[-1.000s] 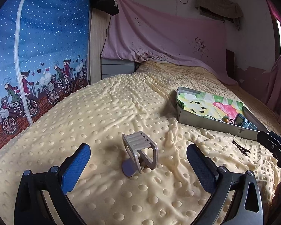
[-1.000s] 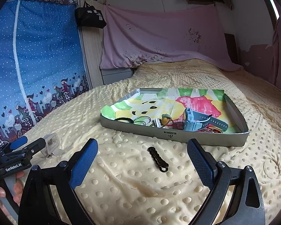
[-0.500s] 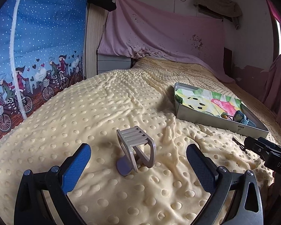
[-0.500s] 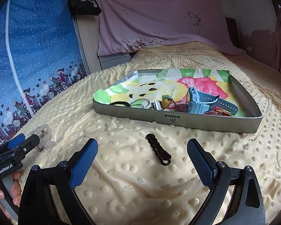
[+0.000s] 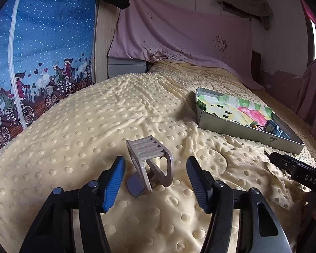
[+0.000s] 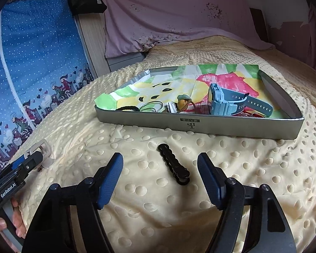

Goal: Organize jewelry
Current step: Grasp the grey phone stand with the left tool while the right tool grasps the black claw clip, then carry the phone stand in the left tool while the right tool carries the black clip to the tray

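A beige claw hair clip (image 5: pixel 149 164) stands on the yellow dotted blanket, between the closing jaws of my left gripper (image 5: pixel 155 162); small gaps show on both sides and the pads do not press it. A black wavy hair clip (image 6: pixel 173 164) lies flat on the blanket between the closing jaws of my right gripper (image 6: pixel 160 158), untouched. Just beyond it sits a grey tray (image 6: pixel 198 126) lined with colourful paper, holding a blue watch (image 6: pixel 227 103), hair ties and small trinkets.
The tray (image 5: pixel 231 126) sits to the right of the claw clip. A blue printed curtain (image 6: pixel 38 63) borders the bed on the left and a pink cloth (image 5: pixel 179 35) covers the headboard. A person's hand (image 6: pixel 16 219) grips the left tool's handle.
Both grippers' jaws have narrowed around their clips. The right gripper has come lower and closer to the black clip. The left gripper has barely moved.
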Demonstrator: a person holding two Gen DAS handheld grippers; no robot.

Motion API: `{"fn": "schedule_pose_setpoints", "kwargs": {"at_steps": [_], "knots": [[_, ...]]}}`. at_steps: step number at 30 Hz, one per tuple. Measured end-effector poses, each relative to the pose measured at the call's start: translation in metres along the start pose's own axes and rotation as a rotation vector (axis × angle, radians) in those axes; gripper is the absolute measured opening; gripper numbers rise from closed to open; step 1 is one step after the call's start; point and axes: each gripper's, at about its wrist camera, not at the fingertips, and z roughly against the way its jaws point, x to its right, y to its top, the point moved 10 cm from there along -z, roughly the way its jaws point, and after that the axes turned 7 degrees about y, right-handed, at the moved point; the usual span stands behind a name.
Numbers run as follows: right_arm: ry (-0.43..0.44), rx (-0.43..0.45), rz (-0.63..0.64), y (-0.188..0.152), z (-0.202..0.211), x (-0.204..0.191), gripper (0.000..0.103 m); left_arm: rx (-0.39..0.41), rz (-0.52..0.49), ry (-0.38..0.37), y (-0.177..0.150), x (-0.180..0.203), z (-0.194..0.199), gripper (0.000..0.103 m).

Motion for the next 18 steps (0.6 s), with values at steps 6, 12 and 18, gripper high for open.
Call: {"fn": "schedule_pose_setpoints", "kwargs": {"at_steps": [6,12,18], "knots": [[0.02,-0.033,-0.044,-0.008,-0.009,0.007,0.055,-0.021,-0.013,-0.018,-0.004,0.004,-0.004,0.036],[0.049,-0.053,-0.058,-0.014,-0.014,0.005,0.038,-0.019,-0.012,-0.031,-0.004,0.006,-0.004,0.029],[0.064,-0.059,-0.042,-0.016,-0.014,0.0,0.021,-0.007,-0.031,-0.031,-0.004,0.01,-0.002,0.027]]}}
